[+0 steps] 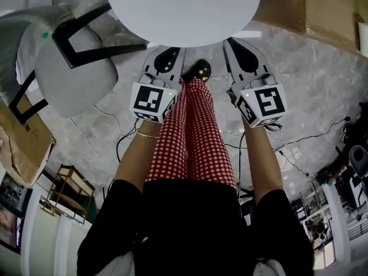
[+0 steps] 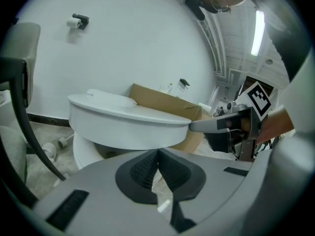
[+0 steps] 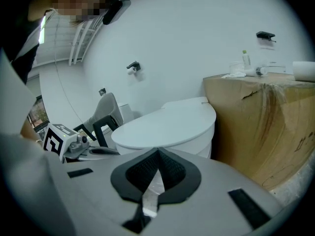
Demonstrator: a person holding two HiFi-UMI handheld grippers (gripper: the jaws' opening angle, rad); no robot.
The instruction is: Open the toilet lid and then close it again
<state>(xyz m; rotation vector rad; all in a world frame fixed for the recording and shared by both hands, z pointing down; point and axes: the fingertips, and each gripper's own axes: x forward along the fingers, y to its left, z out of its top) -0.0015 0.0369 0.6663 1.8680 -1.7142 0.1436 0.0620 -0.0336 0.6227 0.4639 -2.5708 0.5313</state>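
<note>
The white toilet lid (image 1: 181, 9) lies down flat on the bowl, at the top of the head view. In the left gripper view the toilet lid (image 2: 129, 114) sits just ahead of and above my left gripper (image 2: 157, 152), whose pads meet, shut on nothing. My right gripper (image 3: 157, 152) is also shut and empty, just short of the toilet lid (image 3: 167, 123). In the head view the left gripper (image 1: 168, 53) and right gripper (image 1: 236, 46) point at the lid's front edge, either side of a leg in red checked trousers (image 1: 192, 137). Neither visibly touches the lid.
A grey chair (image 1: 75, 68) stands close on the toilet's left. A cardboard box (image 1: 322, 7) stands on its right, with bottles on top (image 3: 244, 59). Cables (image 1: 310, 137) trail over the marble floor. A paper holder (image 2: 78, 20) is on the wall.
</note>
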